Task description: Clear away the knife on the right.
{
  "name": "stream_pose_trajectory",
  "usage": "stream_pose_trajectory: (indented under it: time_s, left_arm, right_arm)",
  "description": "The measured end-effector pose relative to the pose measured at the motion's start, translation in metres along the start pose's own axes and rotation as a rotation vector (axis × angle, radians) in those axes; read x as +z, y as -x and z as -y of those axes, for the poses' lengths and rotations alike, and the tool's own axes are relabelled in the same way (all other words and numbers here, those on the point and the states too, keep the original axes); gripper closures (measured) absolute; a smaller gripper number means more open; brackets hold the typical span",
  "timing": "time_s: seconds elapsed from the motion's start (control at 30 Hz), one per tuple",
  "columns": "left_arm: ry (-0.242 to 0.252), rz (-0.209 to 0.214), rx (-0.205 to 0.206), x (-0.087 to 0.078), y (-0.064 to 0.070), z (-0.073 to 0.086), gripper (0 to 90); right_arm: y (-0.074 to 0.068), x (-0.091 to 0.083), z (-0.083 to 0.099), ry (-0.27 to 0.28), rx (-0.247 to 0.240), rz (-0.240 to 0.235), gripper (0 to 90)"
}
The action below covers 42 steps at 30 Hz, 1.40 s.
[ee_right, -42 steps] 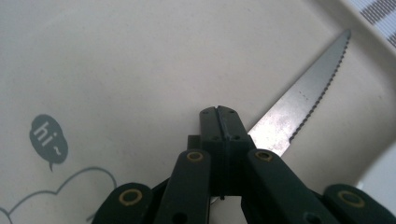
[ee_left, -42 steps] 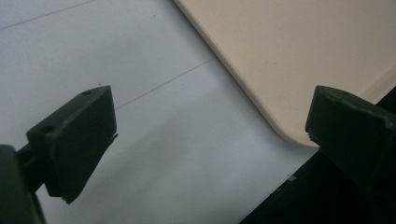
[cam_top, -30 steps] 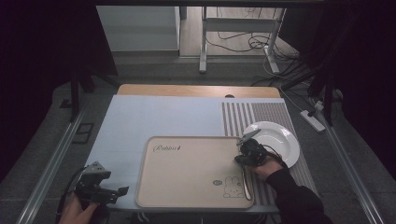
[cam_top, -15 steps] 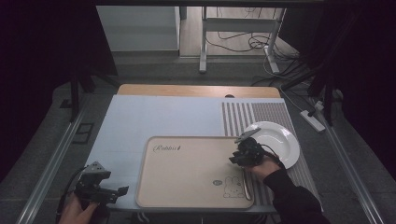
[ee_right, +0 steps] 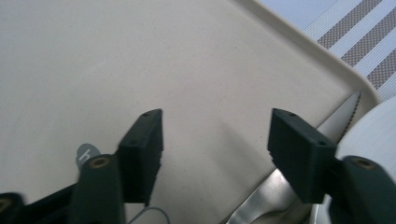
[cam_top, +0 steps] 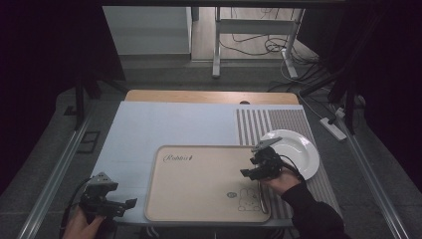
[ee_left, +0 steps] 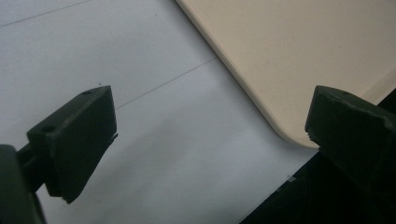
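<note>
Right gripper (cam_top: 247, 173) poised over the tray, jaws wide and empty

The serrated steel knife (ee_right: 343, 114) lies just beside its right jaw, along the beige plastic tray's (cam_top: 199, 206) raised edge; shift across and straddle the blade squarely before closing. Left gripper (cam_top: 128, 203), also wide, idles off the tray's corner.

The room around my table (cam_top: 164, 124) is lying in deep darkness while dim, even light is falling from above; soft shadows are trailing under my jaws, and my close views are blurring slightly near their edges.
</note>
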<state>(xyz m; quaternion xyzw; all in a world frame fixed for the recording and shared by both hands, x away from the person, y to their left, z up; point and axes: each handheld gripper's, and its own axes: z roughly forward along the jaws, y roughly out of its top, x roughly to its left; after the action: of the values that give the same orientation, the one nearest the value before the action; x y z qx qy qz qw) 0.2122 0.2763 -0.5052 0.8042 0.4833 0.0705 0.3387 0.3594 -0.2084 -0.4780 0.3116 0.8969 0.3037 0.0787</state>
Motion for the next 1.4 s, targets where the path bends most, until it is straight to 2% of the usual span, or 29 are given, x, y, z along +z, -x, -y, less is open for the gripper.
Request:
stream_pose_trajectory:
  time_s: [0.1,0.47,0.77,1.4]
  left_arm:
    - [0.001,0.000,0.000,0.000,0.000,0.000,3.2]
    - [0.002,0.001,-0.002,0.000,0.000,0.000,3.2]
    - [0.001,0.001,-0.001,0.000,0.000,0.000,3.2]
    - [-0.003,-0.001,0.001,0.000,0.000,0.000,3.2]
  right_arm:
    - [-0.001,0.000,0.002,-0.014,0.008,0.008,25.6]
    - [-0.003,-0.006,0.007,0.007,0.003,0.007,15.0]
    - [-0.003,-0.012,0.011,0.019,0.003,0.005,10.3]
    - [0.003,-0.020,0.026,0.047,0.019,0.047,1.8]
